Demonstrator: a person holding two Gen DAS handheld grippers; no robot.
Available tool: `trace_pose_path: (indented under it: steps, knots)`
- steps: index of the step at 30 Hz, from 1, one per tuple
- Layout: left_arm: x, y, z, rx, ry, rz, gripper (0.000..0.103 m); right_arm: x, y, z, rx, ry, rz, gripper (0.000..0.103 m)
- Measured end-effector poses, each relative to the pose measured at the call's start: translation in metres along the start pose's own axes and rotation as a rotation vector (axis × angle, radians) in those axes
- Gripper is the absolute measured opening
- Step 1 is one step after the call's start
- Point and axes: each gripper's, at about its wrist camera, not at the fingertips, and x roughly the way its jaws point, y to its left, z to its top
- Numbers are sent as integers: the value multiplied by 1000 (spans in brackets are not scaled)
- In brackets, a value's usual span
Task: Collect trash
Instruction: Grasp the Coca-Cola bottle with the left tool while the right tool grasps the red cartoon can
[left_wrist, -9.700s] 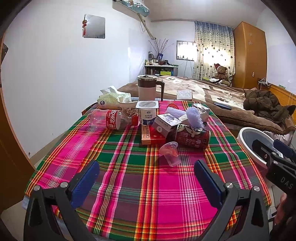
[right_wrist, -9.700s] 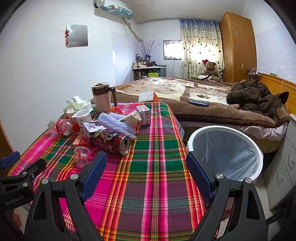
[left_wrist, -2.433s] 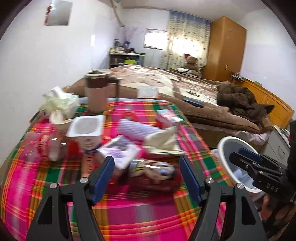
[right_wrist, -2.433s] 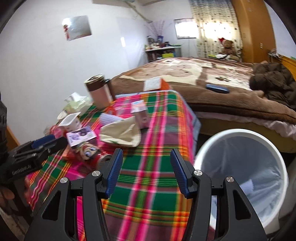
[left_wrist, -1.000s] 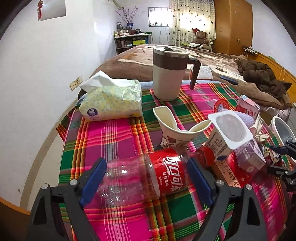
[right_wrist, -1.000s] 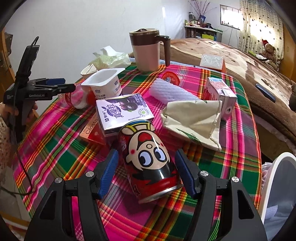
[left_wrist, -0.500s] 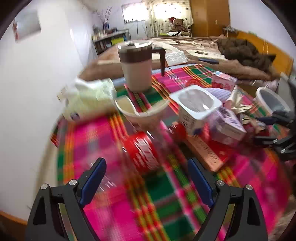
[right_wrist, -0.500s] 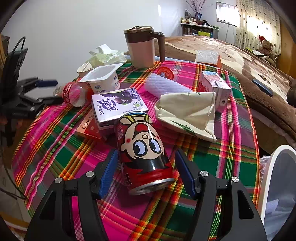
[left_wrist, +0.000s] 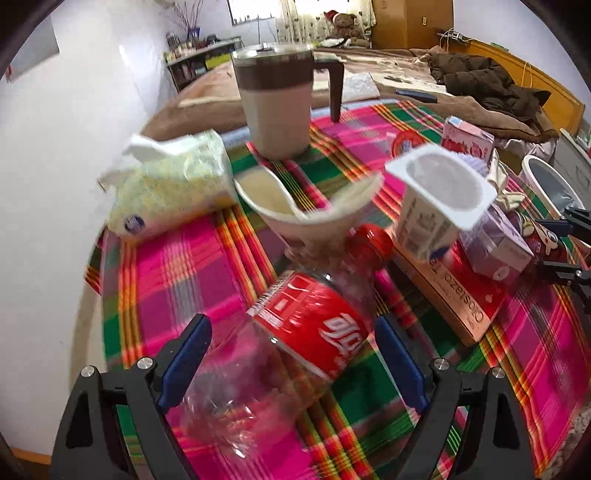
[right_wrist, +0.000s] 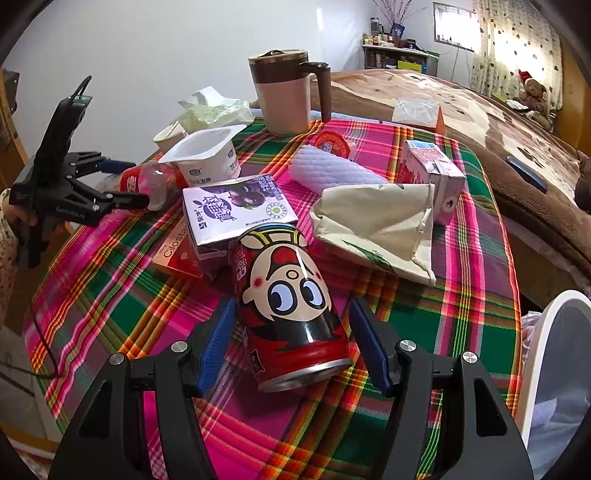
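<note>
My left gripper (left_wrist: 291, 347) is open, its blue pads on either side of an empty clear cola bottle (left_wrist: 295, 332) with a red label that lies on the plaid cloth. My right gripper (right_wrist: 291, 339) is open around a red cartoon can (right_wrist: 291, 295) lying on its side; the pads stand close to it with small gaps. The left gripper also shows in the right wrist view (right_wrist: 118, 181) at the bottle (right_wrist: 151, 184). Other trash lies between: a white yogurt cup (right_wrist: 207, 155), a purple milk carton (right_wrist: 236, 210), a crushed paper cup (left_wrist: 306, 206), a pink carton (right_wrist: 432, 173).
A brown-lidded mug (right_wrist: 288, 96) and a tissue pack (left_wrist: 173, 188) stand at the table's far side. A white bin (right_wrist: 554, 376) with a liner stands off the table's right edge. A cream cloth bag (right_wrist: 376, 225) and a red flat box (left_wrist: 458, 302) lie on the cloth. A bed lies behind.
My left gripper has moved forward so the cola bottle now lies between its pads. My right gripper has moved a little closer around the can.
</note>
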Motion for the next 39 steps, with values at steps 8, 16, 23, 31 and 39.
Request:
trace_pose_path:
  steps: [8, 16, 23, 31, 39]
  knots:
    - [-14, -22, -22, -63, 25, -92, 91, -5, 8, -1, -49, 10, 8, 65]
    - [-7, -18, -25, -236, 27, -102, 70, -2, 13, 5, -44, 4, -26, 65]
    - [2, -19, -34, -333, 22, -104, 70, -3, 9, 2, -15, -6, -33, 57]
    - [-3, -27, -34, -373, -20, -80, 64, -10, 4, -3, 27, -41, -40, 56]
    - [-18, -50, -41, -402, -79, -68, 64, -19, -4, -9, 62, -70, -34, 55]
